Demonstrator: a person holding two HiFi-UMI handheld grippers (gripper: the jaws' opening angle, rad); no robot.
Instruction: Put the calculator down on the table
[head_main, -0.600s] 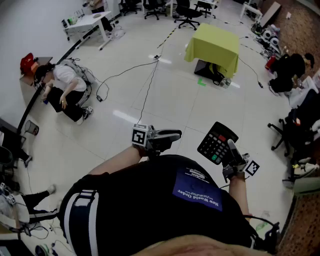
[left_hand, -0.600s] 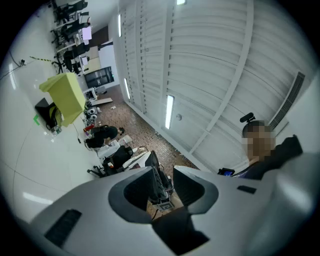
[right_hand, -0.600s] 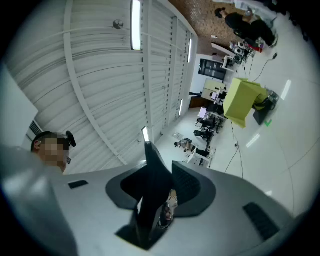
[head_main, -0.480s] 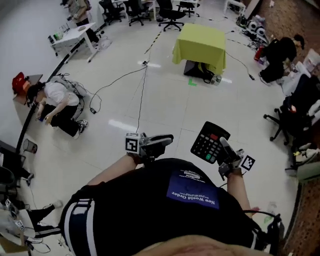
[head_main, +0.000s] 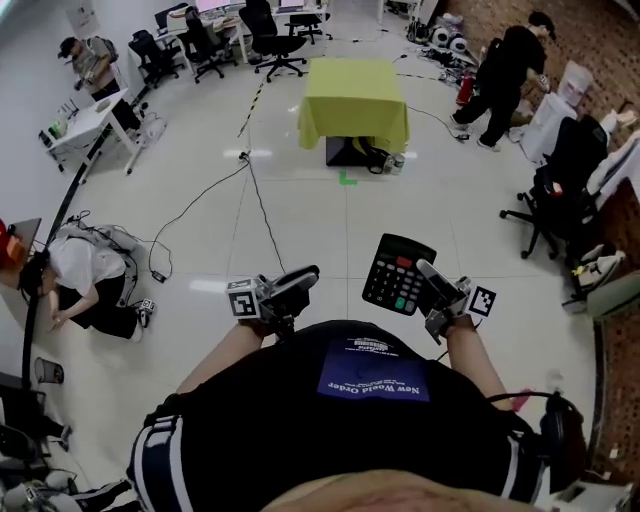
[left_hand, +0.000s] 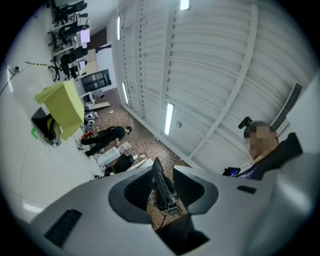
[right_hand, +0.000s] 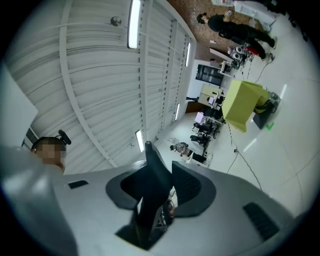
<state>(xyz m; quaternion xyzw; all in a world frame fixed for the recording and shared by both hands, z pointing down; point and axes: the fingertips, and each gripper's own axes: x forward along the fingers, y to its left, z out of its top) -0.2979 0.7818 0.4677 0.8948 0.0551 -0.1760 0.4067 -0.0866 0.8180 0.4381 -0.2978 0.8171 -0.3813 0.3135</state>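
Yellow-green table, off toward 1 o'clock a moment ago, now sits at 12 in the head view, nearer yet well apart. The calculator rides my right tongs at 1. Left gripper view: left tongs gape wide, empty. Right gripper view: jaws clamp the calculator edge-on, so I should walk on before releasing.

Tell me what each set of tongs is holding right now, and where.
The right tongs clamp the calculator by its right-hand edge; the left tongs are open and empty.

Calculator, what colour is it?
The calculator is black, with a red key and a green key; the head view shows it best.
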